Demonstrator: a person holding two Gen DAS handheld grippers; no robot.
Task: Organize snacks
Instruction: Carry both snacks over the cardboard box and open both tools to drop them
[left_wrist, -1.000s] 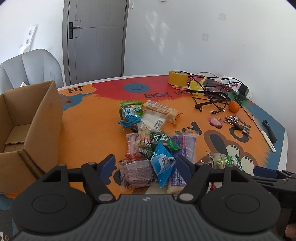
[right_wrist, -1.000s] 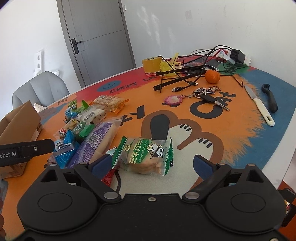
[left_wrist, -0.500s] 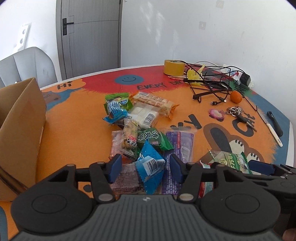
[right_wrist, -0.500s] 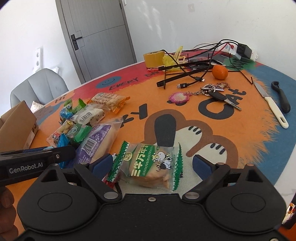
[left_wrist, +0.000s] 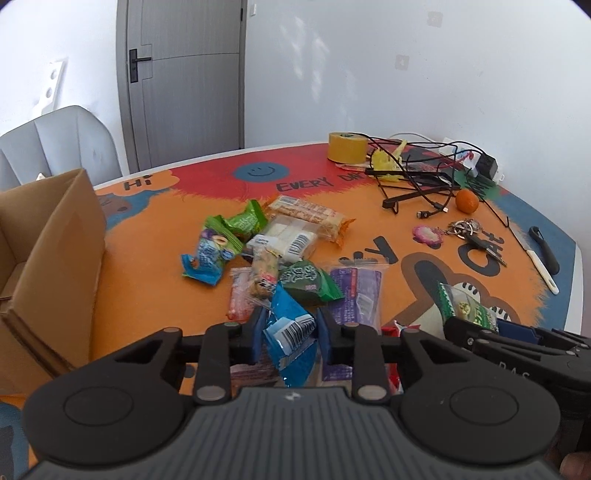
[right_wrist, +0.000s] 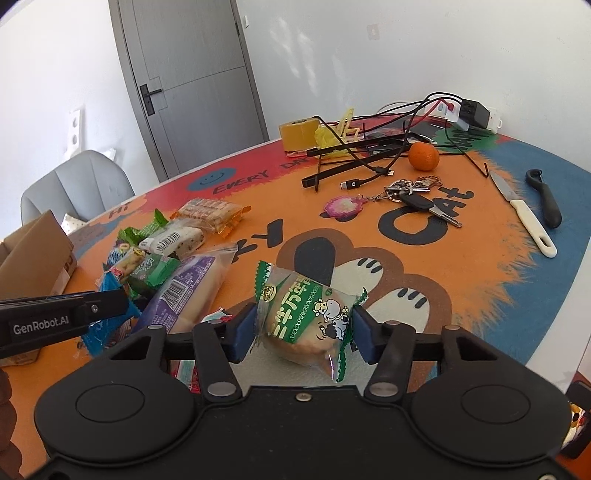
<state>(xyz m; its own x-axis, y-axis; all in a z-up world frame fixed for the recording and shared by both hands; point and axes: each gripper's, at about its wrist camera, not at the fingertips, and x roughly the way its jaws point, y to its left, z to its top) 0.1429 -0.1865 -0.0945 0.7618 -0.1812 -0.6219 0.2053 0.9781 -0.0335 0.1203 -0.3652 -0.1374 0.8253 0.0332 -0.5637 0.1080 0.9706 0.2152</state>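
Table: round top under a bright orange, red and blue cartoon mat printed with a cat and lettering; it carries everything else.
Cardboard box: open, at the table's left edge, well apart from the snack heap; a corner of it shows in the right wrist view too.
Snack heap: loose packets bunched in the middle of the mat, overlapping one another: green, blue, white, a long clear wafer pack and a purple bag.
Left gripper: its jaws have just been closing and now pinch the blue packet at the near edge of the heap, both blue pads pressed into its crumpled foil.
Right gripper: its jaws have just been closing and now clamp the green-and-clear bun packet, a pad against each side, just right of the heap.
Purple bag: lies between the two held packets, touching the heap.
Cable tangle: black leads and a charger at the far side, beside a yellow tape roll.
Knife: white handle, near the right rim, next to a black peeler.
Keys: with a pink fob, on the cat lettering.
Orange: small, beside the cables.
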